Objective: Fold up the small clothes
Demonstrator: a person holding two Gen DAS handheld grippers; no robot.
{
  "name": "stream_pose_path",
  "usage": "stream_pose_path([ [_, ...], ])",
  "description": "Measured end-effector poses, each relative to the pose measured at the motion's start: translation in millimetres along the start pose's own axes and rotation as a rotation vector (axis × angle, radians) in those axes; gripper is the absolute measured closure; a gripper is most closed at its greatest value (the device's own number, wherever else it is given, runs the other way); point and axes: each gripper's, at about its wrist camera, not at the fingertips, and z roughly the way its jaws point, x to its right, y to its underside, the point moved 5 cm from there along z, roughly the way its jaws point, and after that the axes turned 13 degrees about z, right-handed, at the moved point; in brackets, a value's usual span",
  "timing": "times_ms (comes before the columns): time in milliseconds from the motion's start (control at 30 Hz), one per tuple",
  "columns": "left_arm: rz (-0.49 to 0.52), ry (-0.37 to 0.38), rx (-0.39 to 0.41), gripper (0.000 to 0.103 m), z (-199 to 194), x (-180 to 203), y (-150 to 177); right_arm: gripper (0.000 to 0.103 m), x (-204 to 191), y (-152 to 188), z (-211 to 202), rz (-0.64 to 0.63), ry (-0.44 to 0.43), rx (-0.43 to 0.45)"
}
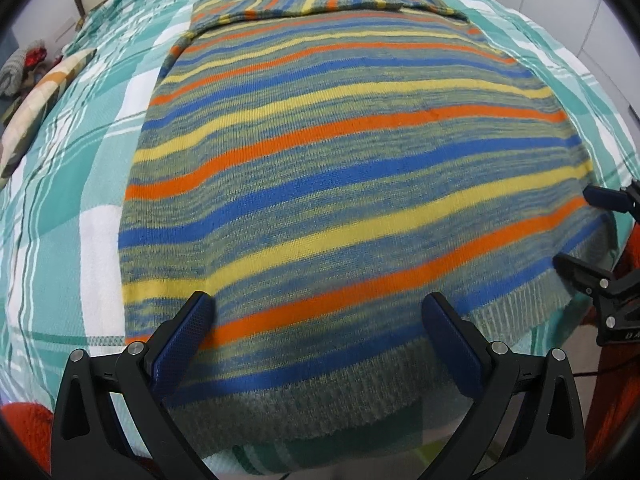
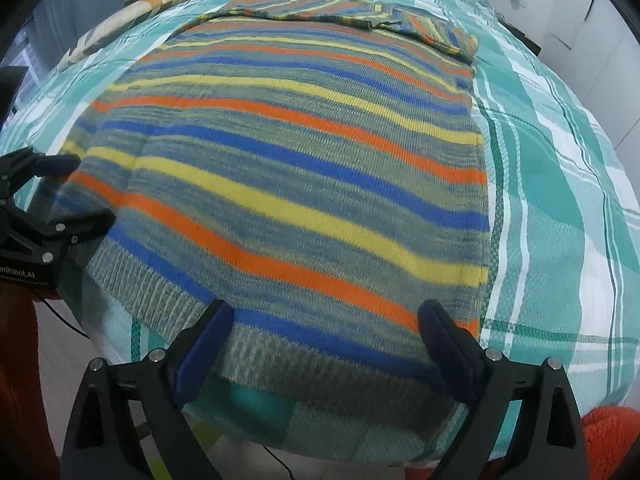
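A striped knit sweater [image 1: 340, 152] in blue, orange, yellow and grey-green lies flat on the bed, its ribbed hem nearest me and its sleeves folded across the far end. It also shows in the right wrist view [image 2: 288, 168]. My left gripper [image 1: 320, 312] is open, fingers spread just above the hem's left part. My right gripper [image 2: 326, 320] is open above the hem's right part. Each gripper shows at the edge of the other's view: the right gripper [image 1: 592, 232] and the left gripper [image 2: 64, 196], both open beside the hem corners.
A teal, white and green plaid bedspread [image 1: 80, 200] covers the bed. A patterned pillow [image 1: 36, 108] and a pile of clothes [image 1: 20, 72] lie at the far left. White walls [image 2: 600, 40] stand to the right. The bed's front edge lies under the hem.
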Motion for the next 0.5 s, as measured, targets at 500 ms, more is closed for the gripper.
stream_pose_path([
  [500,0.001,-0.003,-0.004,0.0,-1.2,1.9,-1.5,0.008,0.4,-0.4,-0.9,0.002,0.006,-0.009],
])
